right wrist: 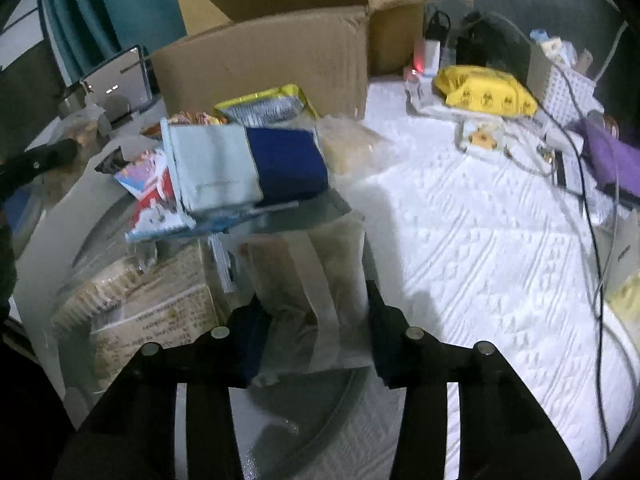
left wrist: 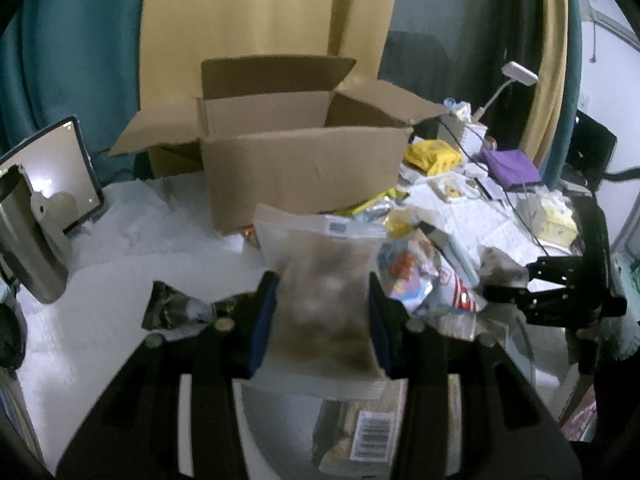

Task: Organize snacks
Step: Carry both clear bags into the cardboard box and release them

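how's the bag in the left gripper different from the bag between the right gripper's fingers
The frosted zip bag in the left gripper is lifted clear of the pile, tipped toward the cardboard box; the clear snack pouch at the right gripper lies low against the pile.
The frosted zip bag carries a small label near its top seal; the clear snack pouch has a pale strip running down its middle.
Both are see-through with brownish snacks inside.
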Available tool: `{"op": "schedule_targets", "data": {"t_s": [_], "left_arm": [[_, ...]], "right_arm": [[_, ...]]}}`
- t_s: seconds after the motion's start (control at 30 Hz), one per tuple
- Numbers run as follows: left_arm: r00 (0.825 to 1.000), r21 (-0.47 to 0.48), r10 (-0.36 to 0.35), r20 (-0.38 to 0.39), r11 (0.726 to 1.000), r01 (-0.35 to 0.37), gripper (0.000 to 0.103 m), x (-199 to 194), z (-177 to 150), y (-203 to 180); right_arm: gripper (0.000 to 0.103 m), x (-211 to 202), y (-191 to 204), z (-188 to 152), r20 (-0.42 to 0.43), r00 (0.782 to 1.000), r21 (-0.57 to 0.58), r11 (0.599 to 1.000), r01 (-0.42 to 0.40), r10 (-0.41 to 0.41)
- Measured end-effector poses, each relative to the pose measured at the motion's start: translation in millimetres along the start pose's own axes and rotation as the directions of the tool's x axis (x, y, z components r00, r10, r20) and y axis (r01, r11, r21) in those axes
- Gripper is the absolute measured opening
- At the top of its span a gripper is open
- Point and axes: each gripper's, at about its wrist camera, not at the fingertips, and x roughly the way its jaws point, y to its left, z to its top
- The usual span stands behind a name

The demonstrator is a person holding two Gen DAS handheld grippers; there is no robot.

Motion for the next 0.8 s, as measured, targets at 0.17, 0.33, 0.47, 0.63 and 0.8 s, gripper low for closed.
{"op": "schedule_targets", "data": {"t_s": [0.17, 0.33, 0.47, 0.63, 0.8], "left_arm": [[1.000, 0.005, 0.004, 0.029, 1.000, -0.005, 0.044, 0, 14, 4], [0.998, 0.017, 0.011, 0.059, 1.000, -0.012, 0.044, 5, 33, 8], [0.996, 0.024, 0.011, 0.088, 1.000, -0.013, 0.044, 12, 52, 12], [0.993, 0.033, 0.021, 0.117, 0.999, -0.025, 0.044, 25, 77, 17], [0.990, 0.030, 0.028, 0.139, 0.999, -0.033, 0.044, 39, 100, 27]], "right_arm": [[0.046, -14, -4, 20, 0.060, 0.998, 0.002, 1.000, 0.006, -0.006], [0.046, -27, -4, 49, 0.133, 0.991, -0.016, 1.000, 0.001, 0.001], [0.046, -31, -1, 82, 0.192, 0.981, -0.045, 0.999, 0.002, 0.006], [0.046, -31, 8, 127, 0.267, 0.963, -0.092, 0.996, 0.000, 0.025], [0.046, -25, 18, 168, 0.312, 0.949, -0.133, 0.991, -0.001, 0.042]]}}
